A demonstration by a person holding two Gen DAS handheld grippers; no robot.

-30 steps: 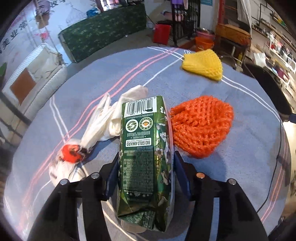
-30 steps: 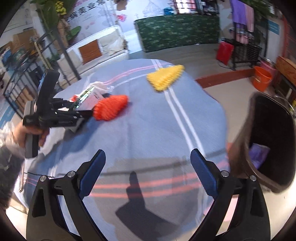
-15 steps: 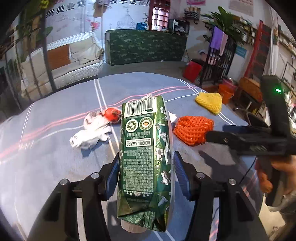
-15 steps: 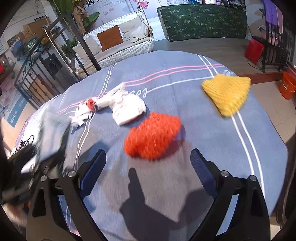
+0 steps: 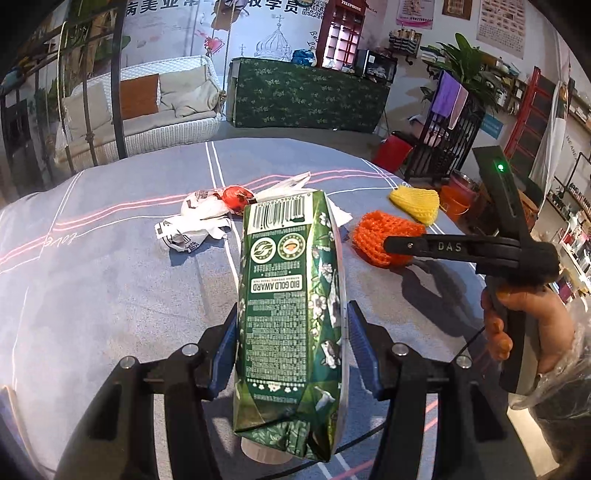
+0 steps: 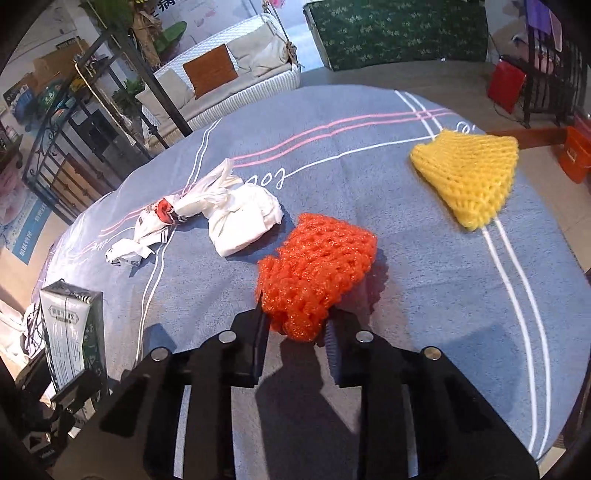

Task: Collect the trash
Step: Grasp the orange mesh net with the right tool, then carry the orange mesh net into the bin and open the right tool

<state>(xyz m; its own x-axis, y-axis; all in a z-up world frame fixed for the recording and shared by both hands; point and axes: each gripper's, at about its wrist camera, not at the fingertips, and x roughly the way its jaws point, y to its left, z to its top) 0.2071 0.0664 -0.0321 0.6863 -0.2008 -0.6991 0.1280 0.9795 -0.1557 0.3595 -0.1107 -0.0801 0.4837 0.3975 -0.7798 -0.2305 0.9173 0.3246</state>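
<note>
My left gripper (image 5: 291, 354) is shut on a green drink carton (image 5: 291, 314) and holds it above the table; the carton also shows at the left edge of the right wrist view (image 6: 72, 332). My right gripper (image 6: 295, 325) is closed on the near edge of an orange foam fruit net (image 6: 317, 266), which lies on the blue tablecloth (image 6: 406, 295). In the left wrist view the right gripper (image 5: 391, 243) reaches onto the orange net (image 5: 376, 236). A yellow foam net (image 6: 469, 177) lies at the far right. A crumpled white plastic bag with a red patch (image 6: 221, 214) lies at the left.
The round table's edge (image 6: 569, 280) curves close on the right, with floor beyond. A white sofa (image 6: 229, 70) and a green-covered counter (image 6: 399, 33) stand behind the table. A red bin (image 5: 391, 155) and an orange bucket (image 5: 458, 199) stand on the floor past the far edge.
My right gripper swung from the bin side to the table, moved up to the orange net and closed on its edge. My left gripper lifted the carton and pulled back from the trash.
</note>
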